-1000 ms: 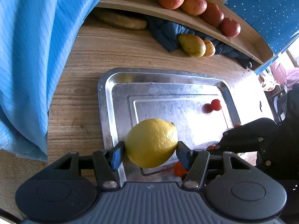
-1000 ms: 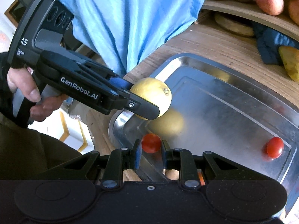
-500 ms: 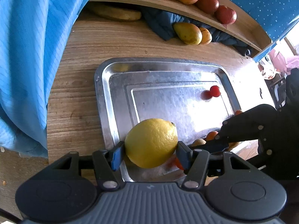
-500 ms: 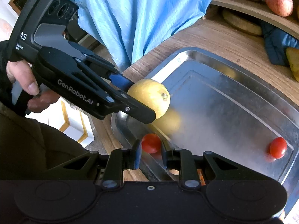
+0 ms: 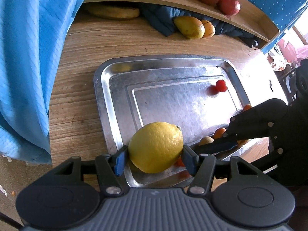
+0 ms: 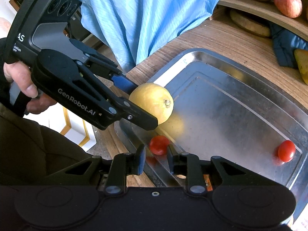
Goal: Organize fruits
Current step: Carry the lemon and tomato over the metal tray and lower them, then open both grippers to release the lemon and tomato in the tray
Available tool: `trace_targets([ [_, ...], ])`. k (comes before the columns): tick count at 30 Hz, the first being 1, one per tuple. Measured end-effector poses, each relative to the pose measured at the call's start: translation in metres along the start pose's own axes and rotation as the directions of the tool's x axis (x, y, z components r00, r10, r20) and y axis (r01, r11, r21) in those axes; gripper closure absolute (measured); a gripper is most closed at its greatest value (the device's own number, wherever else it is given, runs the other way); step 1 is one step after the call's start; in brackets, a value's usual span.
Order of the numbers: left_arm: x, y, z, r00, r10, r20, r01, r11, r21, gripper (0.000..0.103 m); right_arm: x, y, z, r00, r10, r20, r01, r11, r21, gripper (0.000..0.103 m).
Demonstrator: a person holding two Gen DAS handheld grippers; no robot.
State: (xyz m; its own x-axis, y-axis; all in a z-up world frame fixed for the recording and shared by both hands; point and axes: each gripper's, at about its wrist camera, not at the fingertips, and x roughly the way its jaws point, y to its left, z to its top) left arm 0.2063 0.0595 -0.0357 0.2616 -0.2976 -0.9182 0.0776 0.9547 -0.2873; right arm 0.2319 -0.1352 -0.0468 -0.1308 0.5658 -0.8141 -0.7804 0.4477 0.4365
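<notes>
A yellow lemon hangs just above the near-left corner of the steel tray, with my left gripper shut on it. In the right wrist view the same lemon shows between the left gripper's blue pads. My right gripper is opening at the tray's near rim. A red cherry tomato sits between its jaws, and both pads stand slightly apart from it. A second cherry tomato lies at the tray's far right end.
A wooden shelf behind the tray holds several red apples. A mango lies on a dark blue cloth beneath it. A light blue garment hangs at the left. A person's hand grips the left handle.
The right gripper's jaws have parted a little from the cherry tomato, which now rests on the tray. The left gripper still holds the lemon in nearly the same spot.
</notes>
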Motion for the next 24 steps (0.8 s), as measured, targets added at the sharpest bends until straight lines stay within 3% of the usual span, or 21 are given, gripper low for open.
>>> trace_targets([
  [8, 0.000, 0.002, 0.002, 1.000, -0.012, -0.021, 0.013, 1.000, 0.017, 0.039, -0.007, -0.001, 0.000, 1.000, 0.015, 0.009, -0.016, 1.000, 0.010, 0.064],
  [14, -0.007, 0.001, 0.007, 1.000, -0.012, -0.017, 0.013, 0.999, 0.048, 0.030, -0.028, -0.005, 0.002, 0.998, 0.012, 0.056, -0.013, 1.000, 0.022, 0.047],
  [24, -0.017, -0.003, 0.016, 0.999, 0.003, -0.046, 0.004, 0.991, 0.135, 0.015, -0.060, -0.013, -0.014, 0.994, -0.080, 0.070, 0.077, 0.996, 0.048, 0.026],
])
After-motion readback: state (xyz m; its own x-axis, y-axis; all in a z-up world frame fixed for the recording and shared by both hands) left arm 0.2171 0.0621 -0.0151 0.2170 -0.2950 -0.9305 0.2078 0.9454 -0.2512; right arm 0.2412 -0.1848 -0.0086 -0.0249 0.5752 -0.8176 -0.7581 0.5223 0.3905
